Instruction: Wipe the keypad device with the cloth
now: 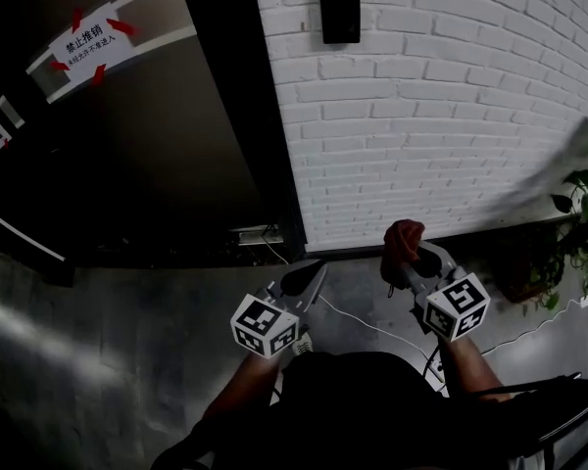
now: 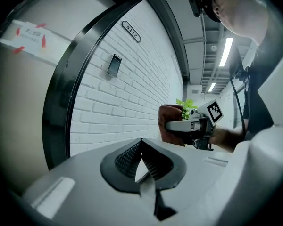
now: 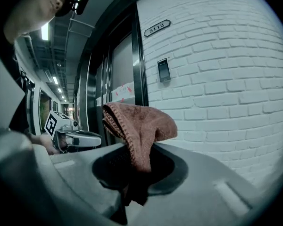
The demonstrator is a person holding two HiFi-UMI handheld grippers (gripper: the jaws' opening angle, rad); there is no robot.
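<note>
The keypad device [image 1: 339, 6] is a small black box high on the white brick wall; it also shows as the keypad device [image 2: 114, 65] and the keypad device [image 3: 164, 70] in the two gripper views. My right gripper [image 1: 412, 262] is held low, well below it, shut on a reddish-brown cloth [image 1: 404, 241]. The cloth [image 3: 139, 126] bunches up and folds over above the jaws. My left gripper [image 1: 309, 277] hangs beside the right one, shut, with nothing between its pads [image 2: 127, 157]. The left gripper view shows the right gripper [image 2: 188, 125] with the cloth [image 2: 170, 119].
A dark door frame [image 1: 245, 116] stands left of the brick wall, with a white sign with red arrows [image 1: 88, 42] on the door. A number plate [image 3: 156, 27] is above the keypad. A potted plant [image 1: 578, 233] is at the right. A white cable [image 1: 372, 326] lies on the floor.
</note>
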